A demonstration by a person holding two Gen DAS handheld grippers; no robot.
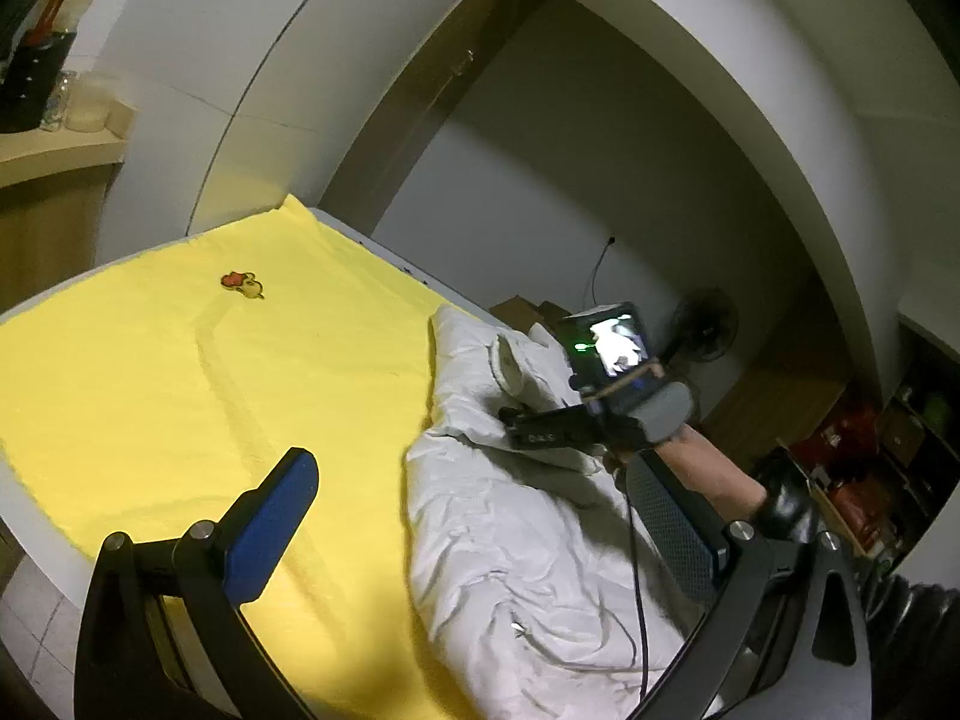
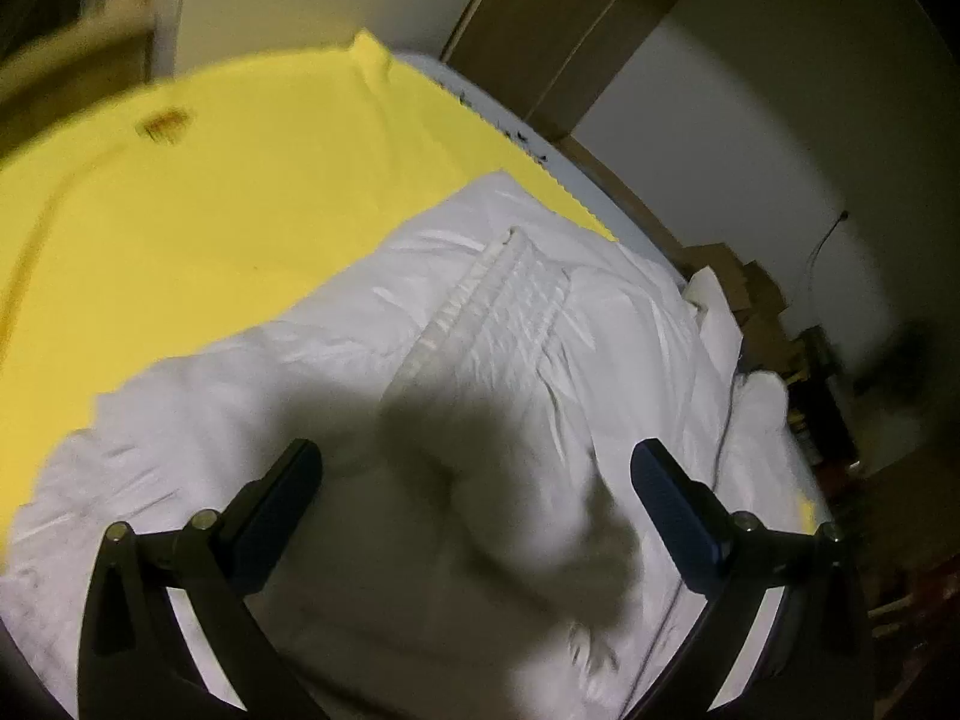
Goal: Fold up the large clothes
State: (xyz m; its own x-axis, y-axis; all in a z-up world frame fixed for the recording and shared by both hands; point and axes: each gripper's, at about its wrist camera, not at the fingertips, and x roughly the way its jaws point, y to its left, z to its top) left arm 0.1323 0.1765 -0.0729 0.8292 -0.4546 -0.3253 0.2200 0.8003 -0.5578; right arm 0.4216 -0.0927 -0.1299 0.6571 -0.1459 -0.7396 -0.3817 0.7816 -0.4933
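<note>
A white padded jacket [image 1: 510, 540] lies crumpled on the right part of the yellow cloth [image 1: 180, 390] that covers the table. My left gripper [image 1: 477, 480] hangs above the jacket's left edge, jaws wide open with nothing between them. The right gripper [image 1: 534, 426], held in a person's hand, hovers over the jacket farther back. In the blurred right wrist view the right gripper [image 2: 477, 468] is open above the jacket [image 2: 420, 420], pointing down at it without touching. A ribbed white band [image 2: 456, 312] runs across the jacket ahead of its fingers.
A thin black cable [image 1: 636, 570] trails across the jacket. A small duck patch [image 1: 243, 285] marks the yellow cloth. A shelf with bottles [image 1: 54, 60] stands at the far left. Past the table's far edge are a fan [image 1: 708, 324], cardboard boxes [image 1: 522, 309] and cluttered shelves [image 1: 852, 450].
</note>
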